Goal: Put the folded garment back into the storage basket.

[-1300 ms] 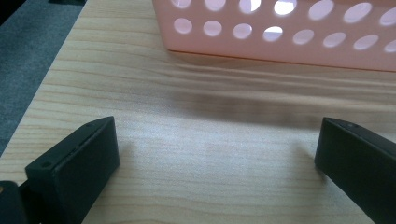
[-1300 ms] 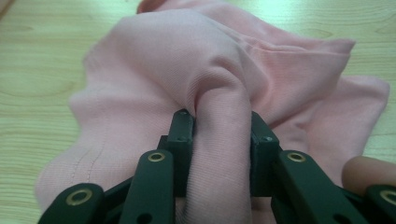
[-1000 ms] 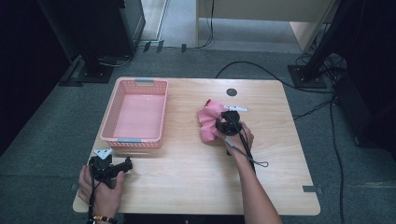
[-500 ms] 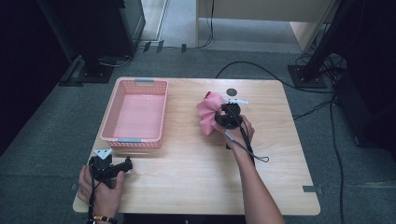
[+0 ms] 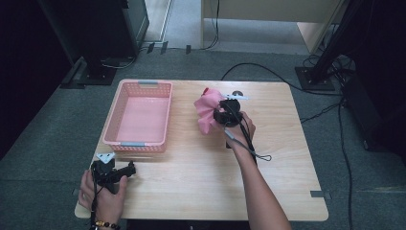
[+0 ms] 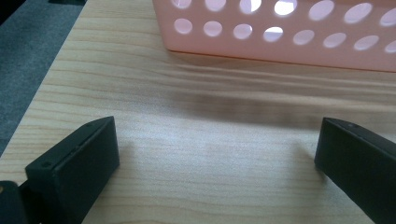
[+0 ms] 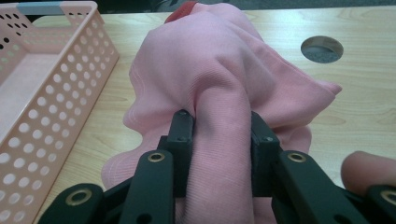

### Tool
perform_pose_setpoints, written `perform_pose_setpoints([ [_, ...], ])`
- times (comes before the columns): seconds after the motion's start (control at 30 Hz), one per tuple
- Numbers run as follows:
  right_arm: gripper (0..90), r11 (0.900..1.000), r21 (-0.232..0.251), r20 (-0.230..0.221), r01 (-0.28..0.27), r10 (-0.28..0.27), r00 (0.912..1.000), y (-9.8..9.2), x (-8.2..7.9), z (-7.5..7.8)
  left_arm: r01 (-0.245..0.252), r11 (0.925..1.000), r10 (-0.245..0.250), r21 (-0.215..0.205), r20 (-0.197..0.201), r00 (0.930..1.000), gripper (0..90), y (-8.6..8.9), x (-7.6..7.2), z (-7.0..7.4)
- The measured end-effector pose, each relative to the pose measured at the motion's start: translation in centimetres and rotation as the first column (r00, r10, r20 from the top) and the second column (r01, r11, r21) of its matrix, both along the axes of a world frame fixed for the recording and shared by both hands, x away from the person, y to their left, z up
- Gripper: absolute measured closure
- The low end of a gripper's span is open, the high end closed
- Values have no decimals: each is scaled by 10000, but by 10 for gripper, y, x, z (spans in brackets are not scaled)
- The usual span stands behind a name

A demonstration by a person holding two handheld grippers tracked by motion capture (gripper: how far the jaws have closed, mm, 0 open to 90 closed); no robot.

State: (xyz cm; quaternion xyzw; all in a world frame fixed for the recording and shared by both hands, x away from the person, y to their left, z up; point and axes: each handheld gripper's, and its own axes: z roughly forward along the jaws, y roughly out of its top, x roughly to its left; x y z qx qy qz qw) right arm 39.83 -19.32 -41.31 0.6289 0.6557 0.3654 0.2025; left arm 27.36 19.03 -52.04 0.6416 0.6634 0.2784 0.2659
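A pink cloth [image 5: 207,111] hangs bunched above the middle of the wooden table [image 5: 191,187]. My right gripper [image 5: 221,116] is shut on it. In the right gripper view a thick fold of the pink cloth [image 7: 219,93] is pinched between the two black jaws of the right gripper [image 7: 219,135], and the rest drapes forward over the table. My left gripper [image 5: 125,171] rests near the front left corner, held by a hand. Its jaws stand wide apart in the left gripper view, where the left gripper [image 6: 217,149] has bare wood between its fingers.
An empty pink perforated basket [image 5: 143,143] sits at the left of the table, its near wall [image 6: 280,32] just ahead of the left gripper. A round cable hole [image 7: 322,49] lies in the tabletop beyond the cloth. Cables and stands crowd the floor behind.
The right gripper has risen with the pink cloth, lifting it off the table. The left hand has stayed in place.
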Motion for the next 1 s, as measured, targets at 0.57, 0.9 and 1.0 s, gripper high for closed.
perform_pose_setpoints([
  [0.57,695,9995,67,125,-304,303,9995,20,3,17,2,10000,-2,-1,-3,10000,0,0,0,0],
  [0.9,695,9984,96,171,-563,561,9983,34,5,27,3,10000,-3,2,-5,10000,0,0,0,0],
  [1.0,695,9980,116,215,-619,617,9979,39,6,30,1,10000,-1,0,0,10000,0,0,0,0],
])
